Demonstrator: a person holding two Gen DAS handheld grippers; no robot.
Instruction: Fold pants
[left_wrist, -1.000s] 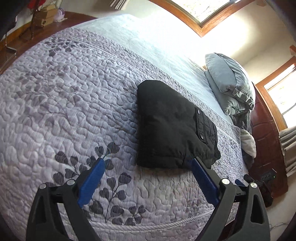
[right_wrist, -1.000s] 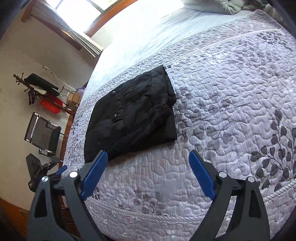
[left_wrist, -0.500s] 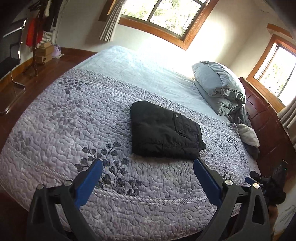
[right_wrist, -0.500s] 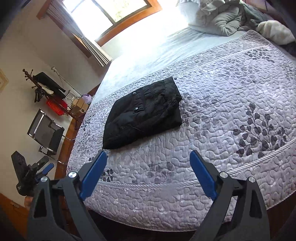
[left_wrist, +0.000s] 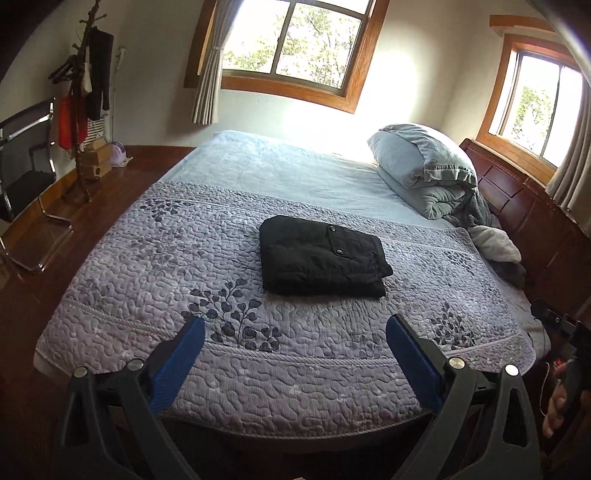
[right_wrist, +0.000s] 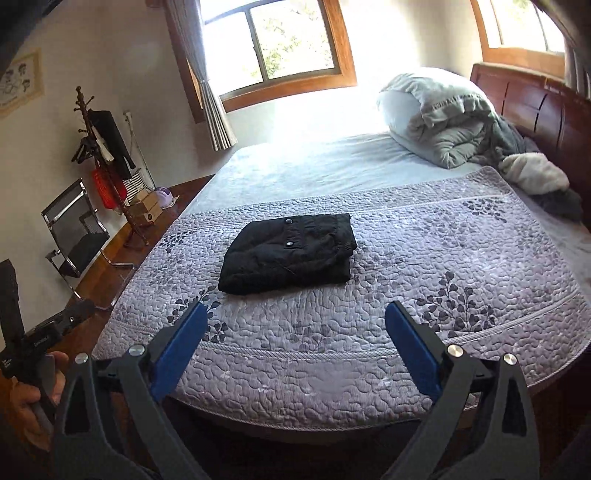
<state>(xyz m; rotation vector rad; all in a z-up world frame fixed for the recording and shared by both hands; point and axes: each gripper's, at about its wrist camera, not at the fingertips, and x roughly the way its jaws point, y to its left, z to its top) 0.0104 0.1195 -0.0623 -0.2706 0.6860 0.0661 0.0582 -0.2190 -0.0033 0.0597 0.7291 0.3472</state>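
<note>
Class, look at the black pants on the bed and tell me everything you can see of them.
The black pants are folded into a compact, thick rectangle of matte, slightly puffy quilted-looking fabric. Two round snap buttons sit on a top flap, with the layered edges showing at one end. They lie flat on the purple quilted bedspread, near its middle. Nothing else touches them.

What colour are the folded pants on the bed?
Black pants, clearest in the left wrist view.

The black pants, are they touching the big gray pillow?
Apart. The left wrist view shows bare bedspread between the black pants and the gray pillow.
</note>
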